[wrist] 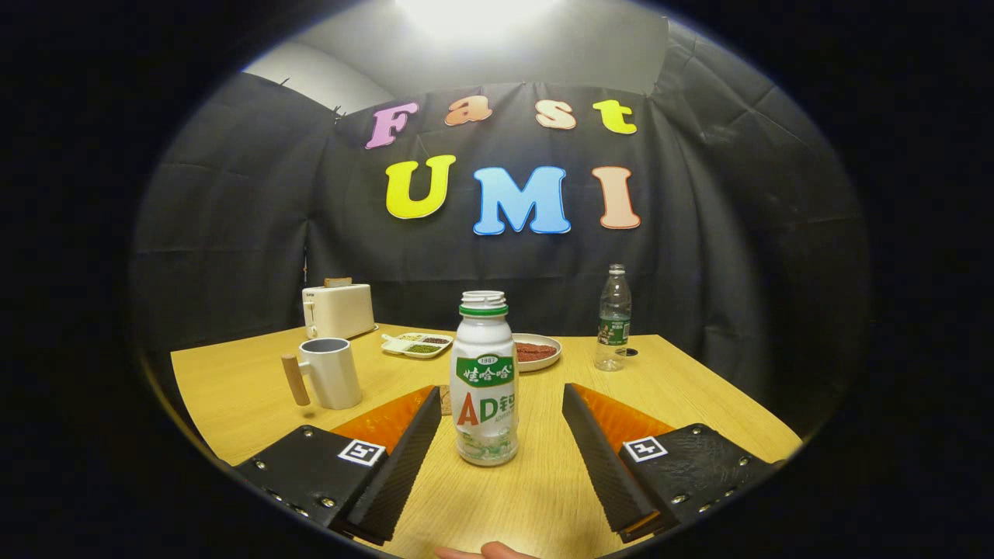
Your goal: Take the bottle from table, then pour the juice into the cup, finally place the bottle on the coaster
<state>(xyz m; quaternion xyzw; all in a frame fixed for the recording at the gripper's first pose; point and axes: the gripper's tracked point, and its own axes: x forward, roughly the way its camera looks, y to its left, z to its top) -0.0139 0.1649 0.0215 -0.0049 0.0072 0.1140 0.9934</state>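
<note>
Desk (256,388) comes first, because it is the biggest thing: a wide wooden top that carries all the rest. Far back at ten o'clock from the bottle sits a toaster (338,309), out of the way. Nearer, at nine o'clock, the cup (332,373) stands upright with its wooden handle turned to the side and its mouth up, ready for juice, I think. At one o'clock a clear water bottle (614,318) stands well apart, and at twelve o'clock a plate (537,352) and a small tray (417,344) lie behind.

Claw (501,427) is spread wide and grips nothing. Its fingers sit on each side of the bottle (484,380) with gaps, so I guess the grab comes next.

That bottle stands straight up between the fingers. It is white and waisted, with a green band, a label, and no cap on top.
</note>
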